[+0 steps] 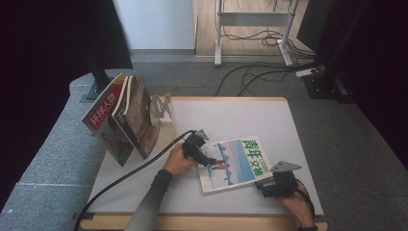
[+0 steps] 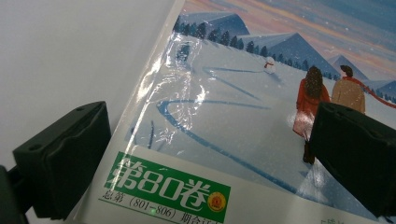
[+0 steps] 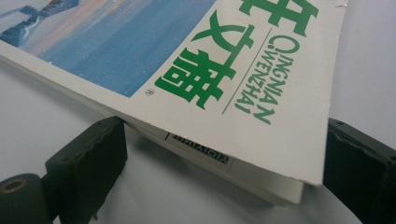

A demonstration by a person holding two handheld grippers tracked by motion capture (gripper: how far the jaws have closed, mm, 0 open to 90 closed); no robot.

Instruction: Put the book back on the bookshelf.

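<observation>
- High view: a thick magazine (image 1: 235, 163) with a snowy mountain cover lies flat on the white table (image 1: 240, 115), toward the near right part. The left gripper (image 1: 210, 161) comes over its left edge, the right gripper (image 1: 269, 186) sits at its near right corner. Other magazines (image 1: 122, 120) lean upright in a stand (image 1: 161, 108) at the table's left, well apart from the one being handled.
- Left gripper view: the jaws stand wide, one over bare table, the other over the cover near the two painted walkers, so they straddle the magazine's (image 2: 224, 116) edge without closing on it. The cover shines and wrinkles as if under clear film, so I judge it slippery; a pinch on the flat face would likely slide.
- Right gripper view: the jaws are spread wide on either side of the magazine's (image 3: 261, 84) corner, which sits raised a little off the table; whether either jaw touches the paper, I cannot tell. The stacked page edges show a bound volume of fair thickness.
- Handling, as a judgement: it looks moderately heavy for paper, stiff near the spine but floppy at the open edge, and the pages may fan or sag if lifted by one corner. The best hold seems across the full thickness at the spine side or a corner, one jaw beneath, one above, with the other gripper steadying the far edge.
</observation>
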